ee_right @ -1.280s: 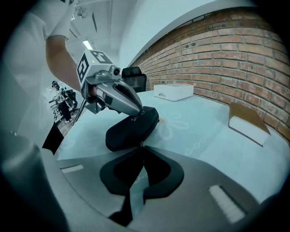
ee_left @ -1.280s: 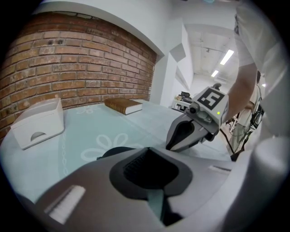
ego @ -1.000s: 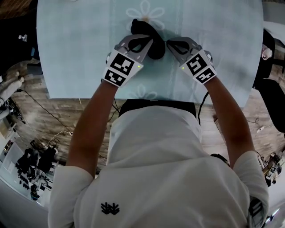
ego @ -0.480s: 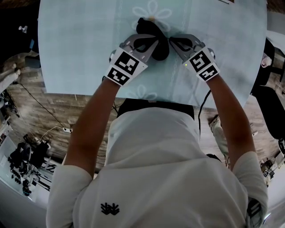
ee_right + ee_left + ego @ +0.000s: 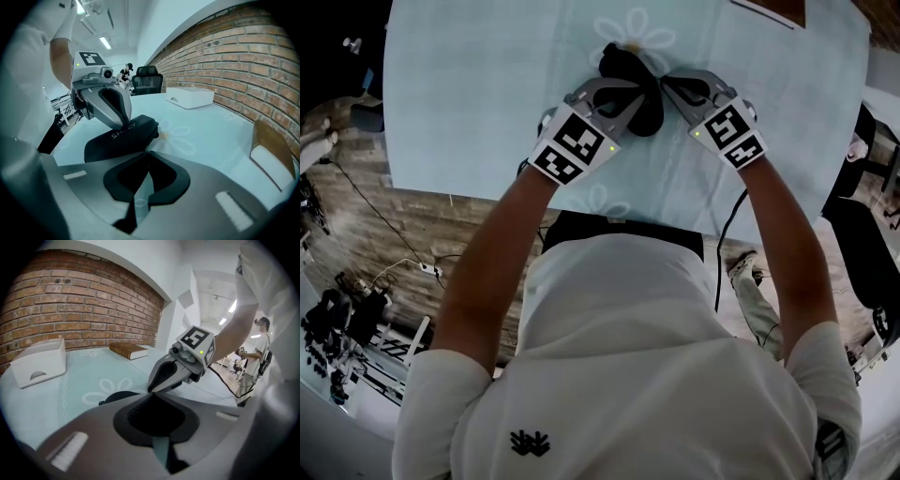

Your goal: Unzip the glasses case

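A black glasses case (image 5: 628, 67) lies on the pale blue table (image 5: 469, 94) beside a printed flower. Both grippers meet at its near end. My left gripper (image 5: 636, 90) is shut, and its fingers (image 5: 117, 110) press down on the lettered top of the case (image 5: 123, 137). My right gripper (image 5: 664, 82) is shut at the case's near edge, where a small pale zipper pull (image 5: 146, 149) shows at its tips. In the left gripper view the right gripper (image 5: 151, 389) touches my left gripper (image 5: 152, 394), and the case (image 5: 117, 397) lies just beyond.
A white box (image 5: 40, 363) stands by the brick wall and a brown book (image 5: 129, 350) lies further along it. An office chair (image 5: 147, 77) stands past the table's end. The table's near edge (image 5: 609, 208) is close to the person's body.
Both grippers stay at the case's near end. The whole scene has shifted slightly right and up in the head view.
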A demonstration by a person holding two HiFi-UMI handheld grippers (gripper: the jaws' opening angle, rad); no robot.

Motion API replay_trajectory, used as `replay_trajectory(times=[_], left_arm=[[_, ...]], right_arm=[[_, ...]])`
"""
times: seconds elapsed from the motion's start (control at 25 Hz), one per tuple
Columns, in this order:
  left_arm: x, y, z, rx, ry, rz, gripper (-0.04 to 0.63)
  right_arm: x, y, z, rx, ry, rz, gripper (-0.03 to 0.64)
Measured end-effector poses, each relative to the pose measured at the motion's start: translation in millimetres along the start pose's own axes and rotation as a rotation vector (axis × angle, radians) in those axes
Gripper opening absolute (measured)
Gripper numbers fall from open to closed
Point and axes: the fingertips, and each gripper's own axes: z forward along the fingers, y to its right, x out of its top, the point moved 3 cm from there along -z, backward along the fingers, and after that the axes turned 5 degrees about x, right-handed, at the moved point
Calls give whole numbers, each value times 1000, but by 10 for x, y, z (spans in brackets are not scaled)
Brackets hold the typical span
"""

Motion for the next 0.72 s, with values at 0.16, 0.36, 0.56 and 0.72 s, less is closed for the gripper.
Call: replay_trajectory(times=[0.16, 0.36, 0.56, 0.72], left_arm=[[6, 10, 4, -2, 6, -7, 51], [15, -10, 7, -14, 14, -15, 51], [23, 27, 14, -26, 23, -25, 51], [16, 11, -11, -34, 27, -26, 51]], right_arm=[[33, 46, 24, 18, -7, -29, 2], [93, 120, 73, 34, -14, -53, 2], [143, 179, 111, 58, -22, -78, 2], [220, 218, 183, 75, -26, -102, 2]])
